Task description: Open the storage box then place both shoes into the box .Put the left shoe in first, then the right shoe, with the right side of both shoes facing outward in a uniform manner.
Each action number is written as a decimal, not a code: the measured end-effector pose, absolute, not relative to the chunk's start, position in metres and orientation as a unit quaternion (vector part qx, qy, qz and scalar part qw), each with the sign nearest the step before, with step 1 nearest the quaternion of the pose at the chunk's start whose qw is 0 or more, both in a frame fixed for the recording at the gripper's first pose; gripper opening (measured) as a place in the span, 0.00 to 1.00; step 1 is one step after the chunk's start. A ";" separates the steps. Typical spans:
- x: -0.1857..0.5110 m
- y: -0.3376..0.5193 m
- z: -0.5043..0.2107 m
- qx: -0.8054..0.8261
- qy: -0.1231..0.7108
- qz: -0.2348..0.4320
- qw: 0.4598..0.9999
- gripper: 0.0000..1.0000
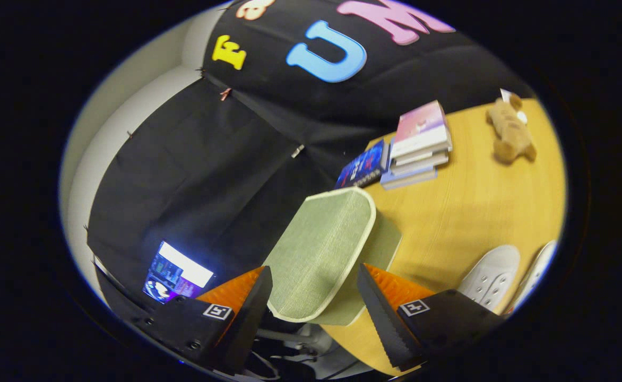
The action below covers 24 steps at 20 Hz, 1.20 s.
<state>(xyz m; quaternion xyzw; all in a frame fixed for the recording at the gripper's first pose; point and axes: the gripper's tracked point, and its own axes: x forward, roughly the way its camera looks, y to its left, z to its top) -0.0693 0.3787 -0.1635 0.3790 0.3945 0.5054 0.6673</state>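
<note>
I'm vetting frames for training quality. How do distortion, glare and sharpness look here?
Gripper view: strong fisheye bends the wooden table edge; the lit screen is blown out with glare; the storage box lid, between the open gripper fingers, is fairly sharp; the white shoes and plush bear look softer.

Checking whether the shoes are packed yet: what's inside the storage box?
Cannot tell: the green lid, between the open hand-held gripper fingers, hides the inside. Both white shoes lie on the table.
</note>
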 end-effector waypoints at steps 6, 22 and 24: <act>-0.080 0.416 -0.190 0.491 0.476 0.508 0.524 0.98; -0.065 0.439 -0.187 0.607 0.459 0.497 0.416 0.10; -0.066 0.438 -0.170 0.606 0.451 0.500 0.423 0.07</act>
